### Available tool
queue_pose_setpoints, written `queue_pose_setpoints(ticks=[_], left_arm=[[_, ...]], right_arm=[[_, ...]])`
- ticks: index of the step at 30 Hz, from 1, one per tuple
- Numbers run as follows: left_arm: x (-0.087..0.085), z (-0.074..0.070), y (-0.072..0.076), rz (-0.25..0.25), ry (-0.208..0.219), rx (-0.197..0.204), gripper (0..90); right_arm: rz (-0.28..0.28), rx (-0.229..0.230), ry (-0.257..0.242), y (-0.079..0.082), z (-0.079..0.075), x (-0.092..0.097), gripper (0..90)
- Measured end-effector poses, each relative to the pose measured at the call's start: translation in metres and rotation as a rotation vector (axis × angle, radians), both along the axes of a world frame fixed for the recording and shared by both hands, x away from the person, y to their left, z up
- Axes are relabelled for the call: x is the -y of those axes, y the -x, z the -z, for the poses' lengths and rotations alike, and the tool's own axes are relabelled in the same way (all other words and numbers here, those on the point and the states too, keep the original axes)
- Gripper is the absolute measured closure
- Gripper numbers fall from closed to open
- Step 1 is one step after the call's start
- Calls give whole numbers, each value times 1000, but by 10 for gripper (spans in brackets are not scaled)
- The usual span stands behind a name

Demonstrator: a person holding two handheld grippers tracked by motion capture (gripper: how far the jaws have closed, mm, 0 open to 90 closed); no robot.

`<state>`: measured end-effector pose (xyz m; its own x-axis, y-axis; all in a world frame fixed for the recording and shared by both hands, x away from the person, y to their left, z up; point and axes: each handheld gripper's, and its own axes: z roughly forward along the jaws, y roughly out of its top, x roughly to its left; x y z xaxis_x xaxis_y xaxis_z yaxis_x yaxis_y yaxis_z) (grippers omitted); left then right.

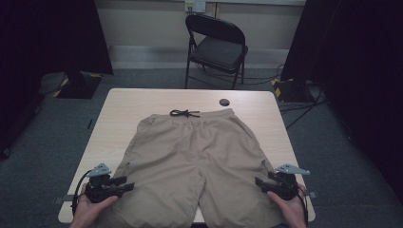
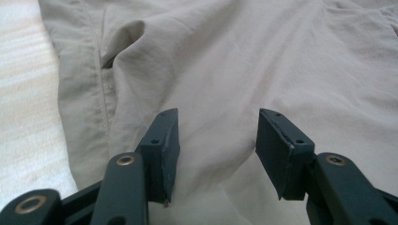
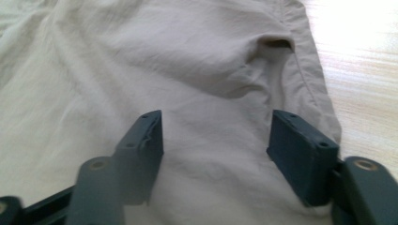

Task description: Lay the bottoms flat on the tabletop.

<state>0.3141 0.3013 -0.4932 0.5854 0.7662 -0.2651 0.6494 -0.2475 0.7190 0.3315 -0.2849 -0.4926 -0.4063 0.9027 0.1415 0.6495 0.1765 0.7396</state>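
Wooden table [image 1: 119,107], chair [image 1: 216,45] beyond | shorts [image 1: 195,156] flat between my tools | my left gripper [image 1: 127,185] released over its leg edge | my right gripper [image 1: 259,183] released over the opposite leg

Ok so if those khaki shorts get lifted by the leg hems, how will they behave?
The shorts would probably hang limp: the thin fabric already creases and puckers at the pocket. They look light for their size. Pushed, they would likely bunch up rather than slide across the table.
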Motion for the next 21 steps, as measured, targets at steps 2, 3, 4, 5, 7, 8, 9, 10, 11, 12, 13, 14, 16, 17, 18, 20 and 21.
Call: queue_pose_setpoints(ticks=[2, 3, 4, 5, 7, 8, 9, 10, 11, 12, 13, 14, 16, 17, 18, 20, 21], left_arm=[[1, -4, -1, -1, 13, 11, 480], [1, -7, -3, 2, 17, 20, 475], [0, -10, -6, 2, 26, 27, 467], [-2, -14, -8, -5, 32, 39, 453], [-6, -21, -13, -28, 33, 48, 434], [-8, -23, -16, -42, 29, 44, 429], [-13, -25, -20, -49, 28, 39, 422], [-16, -25, -22, -69, 23, 44, 417], [-21, -25, -25, -88, 26, 42, 411], [-26, -24, -27, -108, 40, 29, 402], [-30, -23, -29, -131, 45, 22, 386], [-34, -21, -28, -157, 53, 30, 371], [-40, -17, -25, -185, 57, 43, 370], [-43, -15, -24, -194, 50, 40, 369], [-44, -13, -23, -208, 46, 36, 361], [-46, -7, -21, -203, 31, 25, 337], [-45, -4, -21, -209, 27, 12, 336]], right_arm=[[9, 10, -7, -2, -3, 1, 333], [14, 19, -7, -4, -6, 1, 329], [18, 27, -14, -6, -9, 2, 326], [25, 33, -17, -8, -12, 3, 319], [37, 46, -26, -13, -19, 8, 312], [51, 56, -34, -15, -22, 11, 312], [64, 62, -42, -17, -24, 15, 311], [79, 67, -50, -19, -25, 20, 311], [97, 73, -48, -20, -25, 24, 312], [113, 77, -43, -21, -24, 28, 312], [128, 76, -47, -20, -22, 32, 313], [146, 75, -43, -19, -18, 36, 320], [173, 65, -33, -17, -8, 41, 321], [176, 48, -34, -16, -4, 44, 319], [180, 42, -34, -16, -2, 46, 318], [198, 37, -42, -15, 0, 50, 313], [199, 30, -51, -15, 1, 50, 309]])
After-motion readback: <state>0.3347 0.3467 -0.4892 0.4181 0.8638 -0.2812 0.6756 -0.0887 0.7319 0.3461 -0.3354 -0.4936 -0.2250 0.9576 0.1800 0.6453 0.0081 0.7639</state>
